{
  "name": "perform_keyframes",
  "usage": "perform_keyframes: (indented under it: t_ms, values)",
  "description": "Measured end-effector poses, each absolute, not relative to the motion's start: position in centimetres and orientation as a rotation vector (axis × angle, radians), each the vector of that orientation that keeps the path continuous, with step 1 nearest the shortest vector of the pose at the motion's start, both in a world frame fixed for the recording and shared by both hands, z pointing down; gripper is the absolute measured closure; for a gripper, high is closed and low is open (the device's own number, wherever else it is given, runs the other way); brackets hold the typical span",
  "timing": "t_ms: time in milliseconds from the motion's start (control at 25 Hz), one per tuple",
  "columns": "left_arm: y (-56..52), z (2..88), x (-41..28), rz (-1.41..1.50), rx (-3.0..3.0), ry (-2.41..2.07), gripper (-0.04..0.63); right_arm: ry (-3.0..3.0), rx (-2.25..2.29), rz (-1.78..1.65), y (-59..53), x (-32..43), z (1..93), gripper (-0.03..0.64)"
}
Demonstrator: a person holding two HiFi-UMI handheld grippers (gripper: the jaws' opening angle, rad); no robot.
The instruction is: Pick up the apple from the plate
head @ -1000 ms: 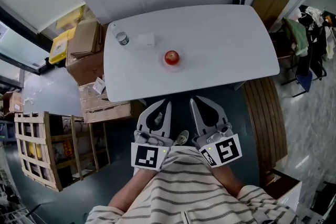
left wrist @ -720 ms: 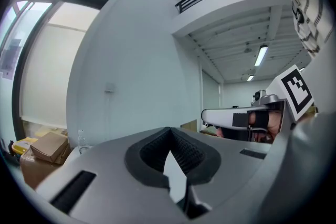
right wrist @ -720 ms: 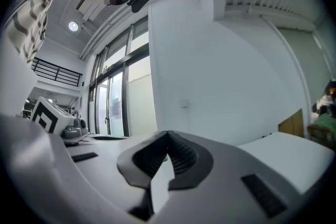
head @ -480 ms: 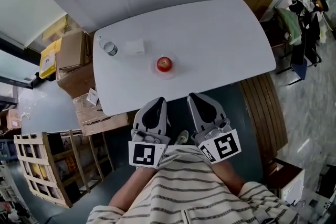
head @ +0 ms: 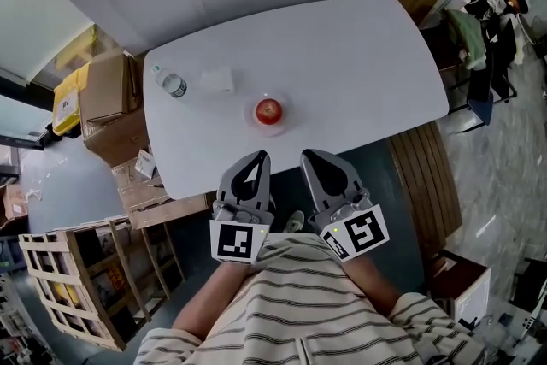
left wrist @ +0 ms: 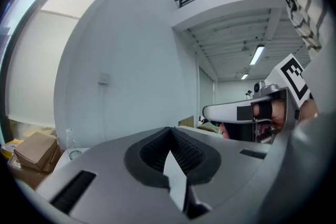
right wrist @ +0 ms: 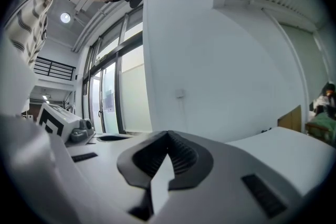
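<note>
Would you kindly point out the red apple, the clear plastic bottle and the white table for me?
Red apple (head: 268,109): head view, the middle of its top.
Clear plastic bottle (head: 170,83): head view, its body.
White table (head: 359,73): head view, bare top, right of the apple.

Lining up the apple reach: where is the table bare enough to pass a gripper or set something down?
Bare: the whole right half of the table, from the apple on its plate to the right edge, and the near strip between plate and table edge. Crowded: the far left corner, with a bottle and a small white object.
</note>
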State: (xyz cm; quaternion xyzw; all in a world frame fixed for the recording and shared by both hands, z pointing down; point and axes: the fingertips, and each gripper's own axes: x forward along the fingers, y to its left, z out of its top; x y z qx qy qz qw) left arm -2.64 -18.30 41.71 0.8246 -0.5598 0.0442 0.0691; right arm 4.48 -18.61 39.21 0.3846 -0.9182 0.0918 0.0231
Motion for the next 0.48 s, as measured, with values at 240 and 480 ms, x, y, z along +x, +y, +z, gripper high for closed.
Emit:
perform_keyframes:
  t_ms: [240, 480]
  values:
    - [-20.3, 44.4, -3.6, 0.177, 2.49, -1.673, 0.591, -2.806, 1.18, 0.298, -19.9, 3.6, 40.4, 0.604]
    - [-21.8, 47.2, -4.2, 0.215, 2.484, -1.662, 0.591, -2.779, 1.19, 0.305, -21.1, 3.5, 41.2, 0.604]
